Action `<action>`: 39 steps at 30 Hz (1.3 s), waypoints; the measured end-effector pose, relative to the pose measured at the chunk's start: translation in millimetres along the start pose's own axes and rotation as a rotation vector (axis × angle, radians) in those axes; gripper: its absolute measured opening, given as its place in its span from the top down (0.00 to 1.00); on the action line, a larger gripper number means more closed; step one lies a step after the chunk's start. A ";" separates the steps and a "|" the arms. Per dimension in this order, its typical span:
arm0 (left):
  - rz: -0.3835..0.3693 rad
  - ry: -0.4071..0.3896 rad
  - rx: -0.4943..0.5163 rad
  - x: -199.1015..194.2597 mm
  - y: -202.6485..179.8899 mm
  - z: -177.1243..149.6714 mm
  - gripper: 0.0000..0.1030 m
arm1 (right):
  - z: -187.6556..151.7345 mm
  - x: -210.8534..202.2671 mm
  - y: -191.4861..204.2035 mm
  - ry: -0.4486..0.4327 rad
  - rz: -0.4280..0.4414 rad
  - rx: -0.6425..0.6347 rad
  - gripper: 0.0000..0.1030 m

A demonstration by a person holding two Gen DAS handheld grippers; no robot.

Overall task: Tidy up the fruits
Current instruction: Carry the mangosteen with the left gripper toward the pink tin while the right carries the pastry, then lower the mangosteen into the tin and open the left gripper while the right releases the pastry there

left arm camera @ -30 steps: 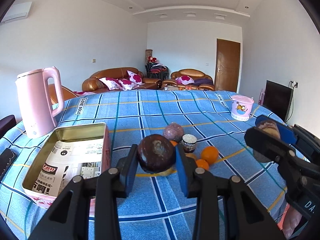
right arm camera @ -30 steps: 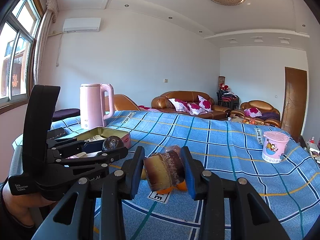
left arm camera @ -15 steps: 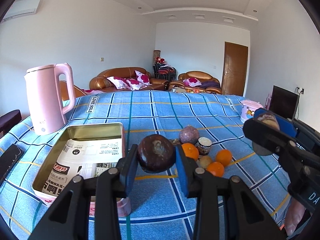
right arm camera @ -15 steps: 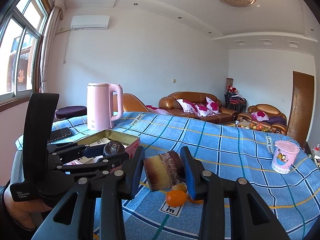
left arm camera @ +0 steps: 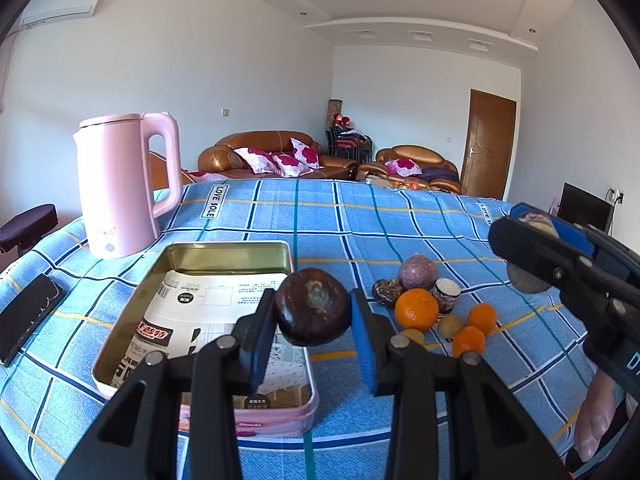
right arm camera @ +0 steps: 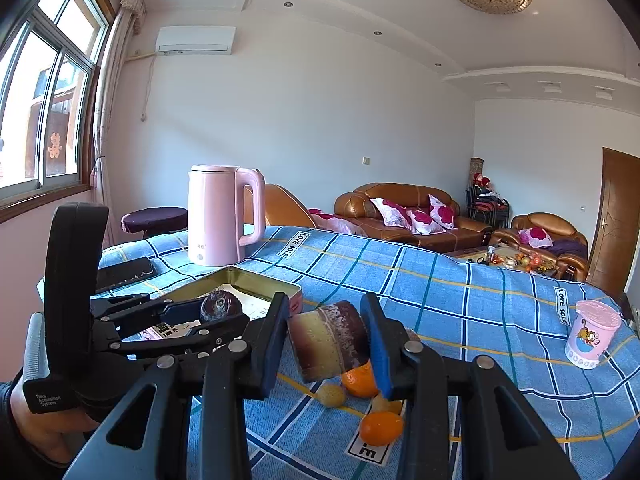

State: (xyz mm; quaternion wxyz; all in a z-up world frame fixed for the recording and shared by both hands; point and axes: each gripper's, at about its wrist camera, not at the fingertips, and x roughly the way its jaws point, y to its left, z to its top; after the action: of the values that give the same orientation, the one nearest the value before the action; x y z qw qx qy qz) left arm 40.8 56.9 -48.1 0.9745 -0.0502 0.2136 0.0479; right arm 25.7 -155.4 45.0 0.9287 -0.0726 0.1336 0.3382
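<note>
Meanwhile, left gripper (left arm camera: 313,312) clamped on a dark round fruit (left arm camera: 312,306) above the open tin (left arm camera: 224,250); right gripper (right arm camera: 326,342) pinching a brown-and-yellow cut fruit (right arm camera: 328,340) over oranges (left arm camera: 416,309) on the table (left arm camera: 360,220).

Tin (left arm camera: 224,249) near wall hidden behind left hand-held gripper (left arm camera: 313,312); phone (left arm camera: 24,320) cut by edge.

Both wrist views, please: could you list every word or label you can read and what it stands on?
"LOVE SOLE": white tag on the tablecloth.
"Data Acquisition System": handle of the left claw.
Printed sheet in the tin: too blurred to read.
Kettle mark: too small.
Pink cup: cartoon picture only, no legible words.
</note>
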 end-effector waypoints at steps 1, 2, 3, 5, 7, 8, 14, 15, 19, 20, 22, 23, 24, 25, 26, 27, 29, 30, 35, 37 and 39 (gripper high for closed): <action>0.004 0.001 -0.003 0.2 2.1 0.4 0.63 | 0.8 2.6 0.8 0.003 0.004 0.001 0.62; 0.008 0.001 -0.005 0.6 4.4 0.3 0.63 | 1.7 5.2 1.0 0.005 0.008 0.002 0.62; 0.014 0.003 -0.006 0.8 6.4 0.4 0.63 | 2.7 7.8 1.8 0.007 0.013 0.004 0.62; 0.026 0.004 -0.007 1.8 10.8 0.3 0.63 | 4.8 12.8 4.1 0.011 0.021 0.002 0.62; 0.038 0.004 -0.008 2.6 15.4 0.2 0.63 | 7.4 17.6 7.5 0.014 0.030 -0.002 0.62; 0.043 0.005 -0.010 3.0 18.2 0.6 0.63 | 8.5 20.0 8.9 0.016 0.034 -0.004 0.62; 0.077 0.006 -0.027 4.0 35.3 4.1 0.63 | 15.7 37.1 18.4 0.029 0.062 -0.019 0.62; 0.083 0.006 -0.029 4.2 38.4 4.6 0.63 | 16.6 40.5 20.0 0.032 0.066 -0.021 0.62; 0.101 0.012 -0.036 7.8 49.4 5.7 0.63 | 19.6 51.9 25.8 0.041 0.083 -0.024 0.62; 0.106 0.014 -0.037 8.8 51.7 5.9 0.63 | 20.9 55.2 27.4 0.044 0.087 -0.024 0.62; 0.111 0.017 -0.040 9.9 56.5 6.3 0.63 | 22.7 60.6 31.0 0.048 0.095 -0.029 0.62; 0.115 0.017 -0.039 10.6 58.7 6.9 0.63 | 23.4 63.4 33.0 0.050 0.098 -0.032 0.62; 0.120 0.017 -0.038 11.0 60.3 7.5 0.63 | 23.8 66.2 34.8 0.052 0.102 -0.035 0.62; 0.122 0.018 -0.037 11.6 62.2 8.2 0.63 | 24.1 69.1 36.4 0.055 0.107 -0.038 0.62; 0.125 0.019 -0.036 12.5 63.9 8.9 0.63 | 24.4 72.2 38.0 0.058 0.111 -0.039 0.62; 0.128 0.020 -0.034 13.2 65.1 9.5 0.63 | 24.6 75.2 39.3 0.062 0.116 -0.038 0.62; 0.134 0.024 -0.030 15.5 68.2 10.4 0.63 | 24.7 81.8 41.5 0.069 0.123 -0.037 0.62; 0.137 0.027 -0.030 16.8 69.6 10.9 0.63 | 24.4 84.8 41.8 0.073 0.126 -0.035 0.62; 0.145 0.047 -0.028 23.3 76.5 11.2 0.63 | 21.1 98.6 46.9 0.098 0.147 -0.019 0.62; 0.150 0.056 -0.026 26.0 79.1 11.2 0.63 | 19.9 103.5 49.7 0.107 0.153 -0.016 0.62; 0.150 0.066 -0.027 28.2 81.6 11.6 0.63 | 19.0 108.7 52.1 0.117 0.160 -0.011 0.62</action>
State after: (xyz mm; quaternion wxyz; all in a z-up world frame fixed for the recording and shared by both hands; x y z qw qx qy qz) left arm 61.7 141.1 -55.7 0.9598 -0.0488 0.2480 0.1218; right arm 75.7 -45.3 28.5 0.8889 -0.0865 0.1909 0.4073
